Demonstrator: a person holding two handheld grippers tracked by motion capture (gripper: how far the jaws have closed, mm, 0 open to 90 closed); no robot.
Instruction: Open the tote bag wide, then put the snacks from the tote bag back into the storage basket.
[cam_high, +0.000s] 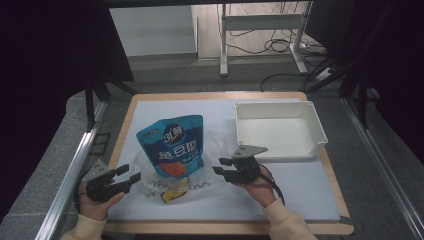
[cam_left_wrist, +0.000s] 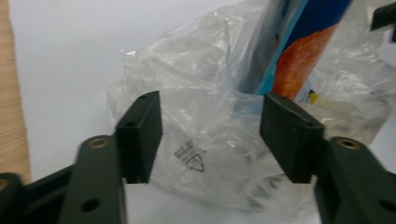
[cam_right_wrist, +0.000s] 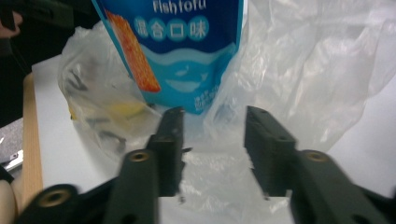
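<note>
While the blue pouch (cam_high: 175, 145) is standing in the clear bag (cam_high: 200, 172) on the surface (cam_high: 300, 190), we are holding the left gripper (cam_high: 131, 176) and right gripper (cam_high: 219, 166) gaping beside the bag, gripping nothing.

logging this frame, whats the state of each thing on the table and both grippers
blue pouch: standing upright inside the bag, top sticking out
clear plastic bag: crumpled, loose around the pouch's lower part, held by neither gripper
white tray: empty, right way up, behind the right gripper
left gripper: open, pads off the bag
right gripper: open, beside the bag, pads not pressing on it
</note>
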